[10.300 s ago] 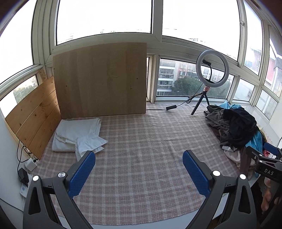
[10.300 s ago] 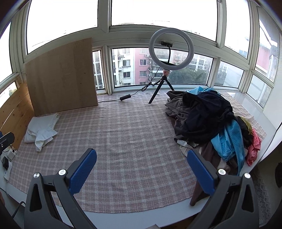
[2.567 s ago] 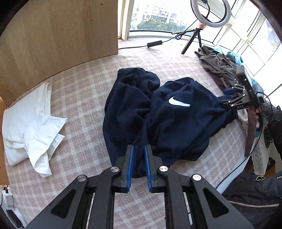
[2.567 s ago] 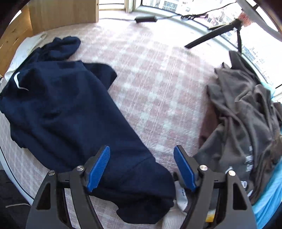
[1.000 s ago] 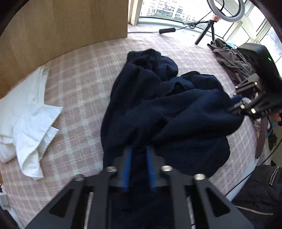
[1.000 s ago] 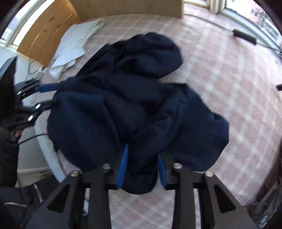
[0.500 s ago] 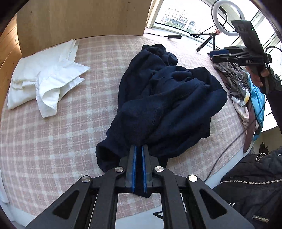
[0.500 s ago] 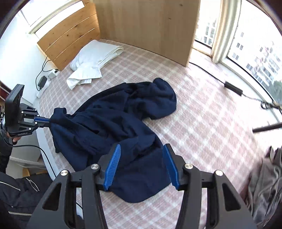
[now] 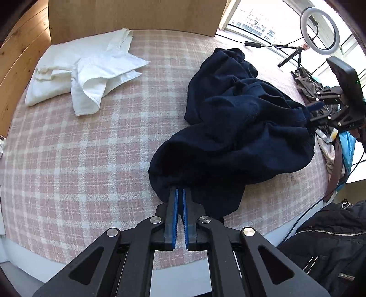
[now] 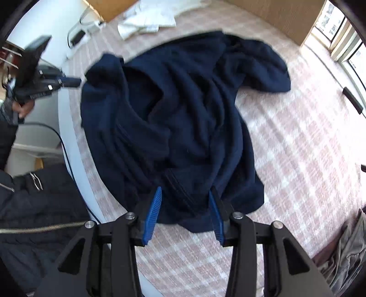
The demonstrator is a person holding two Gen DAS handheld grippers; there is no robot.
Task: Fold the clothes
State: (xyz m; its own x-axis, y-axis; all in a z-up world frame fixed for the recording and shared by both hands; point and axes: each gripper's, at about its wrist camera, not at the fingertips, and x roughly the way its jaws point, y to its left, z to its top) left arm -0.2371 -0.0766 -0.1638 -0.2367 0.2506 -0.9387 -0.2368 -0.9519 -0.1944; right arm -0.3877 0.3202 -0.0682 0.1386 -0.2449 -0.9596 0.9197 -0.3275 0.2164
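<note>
The left wrist view looks down along its tongs [image 9: 180, 194] from the worktop's [image 9: 80, 146] near edge, close over the navy garment [image 9: 240, 128]. The right wrist view faces back toward it from 2 o'clock, equally close. Both share that garment [image 10: 183, 109] and each other's tongs.

A ring light [image 9: 318, 28] on a tripod stands by the window, beside wooden boards [image 9: 137, 16].

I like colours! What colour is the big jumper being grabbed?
Dark navy blue jumper, clearest in the right wrist view.
</note>
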